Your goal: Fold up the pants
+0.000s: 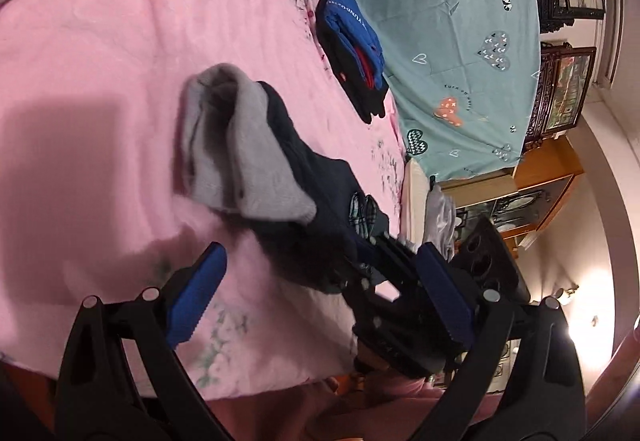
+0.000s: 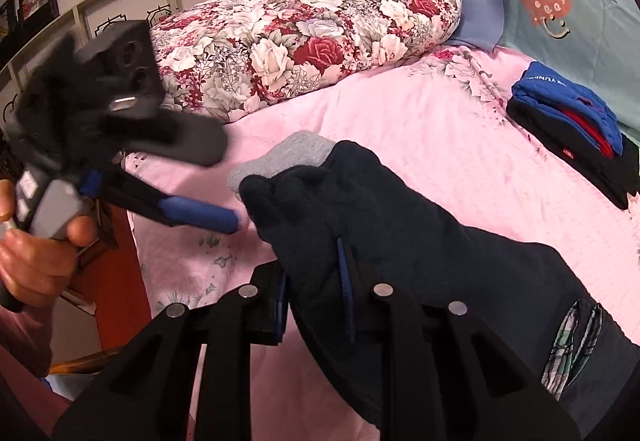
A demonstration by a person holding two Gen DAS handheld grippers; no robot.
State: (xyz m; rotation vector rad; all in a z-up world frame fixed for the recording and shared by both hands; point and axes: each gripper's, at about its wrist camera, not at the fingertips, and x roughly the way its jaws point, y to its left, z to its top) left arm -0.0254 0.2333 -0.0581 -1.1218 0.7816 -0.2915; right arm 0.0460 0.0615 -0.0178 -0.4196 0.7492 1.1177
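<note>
Dark navy pants [image 1: 304, 181] with a grey fleece lining [image 1: 236, 149] lie bunched on the pink bedspread [image 1: 100, 41]. My left gripper [image 1: 320, 281] is open, its blue pads [image 1: 196, 293] apart, just short of the pants; nothing is between them. In the right wrist view my right gripper [image 2: 314, 293] is shut on a fold of the navy pants [image 2: 400, 233] and holds it off the bed. The grey lining [image 2: 280, 157] shows at the far end. The left gripper [image 2: 200, 215] appears there at the left, blurred, beside the pants.
A stack of folded blue, red and black clothes [image 1: 352, 49] [image 2: 576, 133] lies at the bedspread's edge. A floral quilt [image 2: 304, 37] sits at the bed's head, next to a teal sheet [image 1: 460, 53]. Wooden furniture [image 1: 540, 189] stands beyond the bed.
</note>
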